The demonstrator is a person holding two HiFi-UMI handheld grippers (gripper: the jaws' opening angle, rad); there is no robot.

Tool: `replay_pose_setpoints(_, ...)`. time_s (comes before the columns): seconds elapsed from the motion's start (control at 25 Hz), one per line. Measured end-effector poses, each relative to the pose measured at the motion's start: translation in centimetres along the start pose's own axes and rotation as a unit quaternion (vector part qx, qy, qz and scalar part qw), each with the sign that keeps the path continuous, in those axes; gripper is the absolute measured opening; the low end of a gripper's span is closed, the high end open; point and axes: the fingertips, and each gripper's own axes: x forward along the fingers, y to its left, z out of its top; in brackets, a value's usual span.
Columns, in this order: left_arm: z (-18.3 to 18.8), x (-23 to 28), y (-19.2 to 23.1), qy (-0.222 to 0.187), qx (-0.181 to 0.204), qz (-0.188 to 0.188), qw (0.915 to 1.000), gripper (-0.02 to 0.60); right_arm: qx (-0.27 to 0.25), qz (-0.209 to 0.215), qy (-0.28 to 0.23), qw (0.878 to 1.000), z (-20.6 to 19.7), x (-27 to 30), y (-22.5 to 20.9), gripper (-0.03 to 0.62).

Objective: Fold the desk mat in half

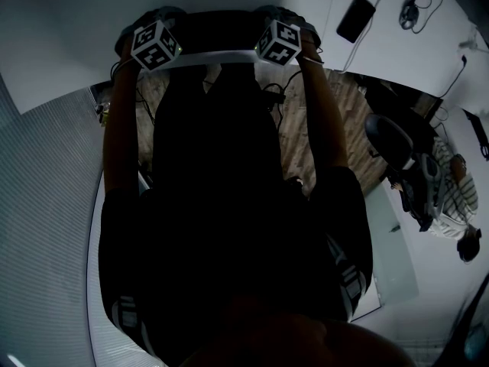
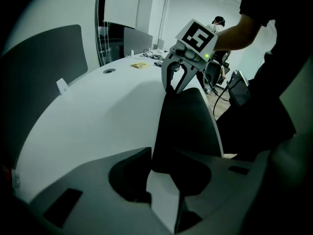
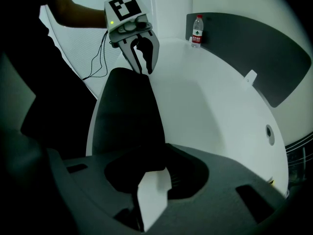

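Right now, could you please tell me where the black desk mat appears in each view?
Head view: the flat black desk mat lies top centre.
Left gripper view: centre, slightly right.
Right gripper view: centre, slightly left.
Shared landmark: the curved white table under it.

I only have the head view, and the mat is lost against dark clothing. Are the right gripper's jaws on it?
Observer: No. The right gripper view shows the right gripper open, with white desk showing between its jaws. The desk mat ends at their tips.
Operator: And the left?
Observer: The left gripper is open too, with the mat's other end at its jaw tips.
Operator: Where is the mat lying?
Observer: It lies on the desk along the edge, running from one gripper to the other.
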Motion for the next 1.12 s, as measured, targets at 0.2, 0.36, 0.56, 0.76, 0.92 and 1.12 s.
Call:
replay_pose_setpoints(0.2, -0.1, -0.2, -0.2, -0.001, 0.0, 0.0, 1.0, 0.083, 0.003, -0.011, -0.003, 1.0, 0.2, -0.3, -0.3, 0.107)
replay_pose_setpoints(0.36, 0.0, -0.1, -0.2, -0.001, 0.0, -0.001, 1.0, 0.083, 0.007, -0.016, -0.005, 1.0, 0.0, -0.4, -0.6, 0.12)
replay_pose_setpoints(0.56, 0.3, -0.3, 0.0, -0.006, 0.0, 0.001, 1.0, 0.083, 0.012, -0.02, -0.007, 1.0, 0.0, -0.8, -0.9, 0.121)
replay_pose_setpoints(0.76, 0.3, -0.6, 0.1, -0.011, -0.002, 0.001, 0.9999, 0.083, 0.011, -0.023, -0.009, 1.0, 0.4, -1.4, -1.1, 0.121)
replay_pose_setpoints(0.92, 0.3, -0.6, 0.2, -0.012, -0.003, -0.001, 0.9999, 0.083, 0.013, -0.021, -0.012, 1.0, 0.7, -1.6, -1.2, 0.121)
replay_pose_setpoints(1.12, 0.5, -0.9, 0.4, -0.016, -0.002, 0.001, 0.9999, 0.083, 0.012, -0.021, -0.012, 1.0, 0.9, -1.8, -1.2, 0.121)
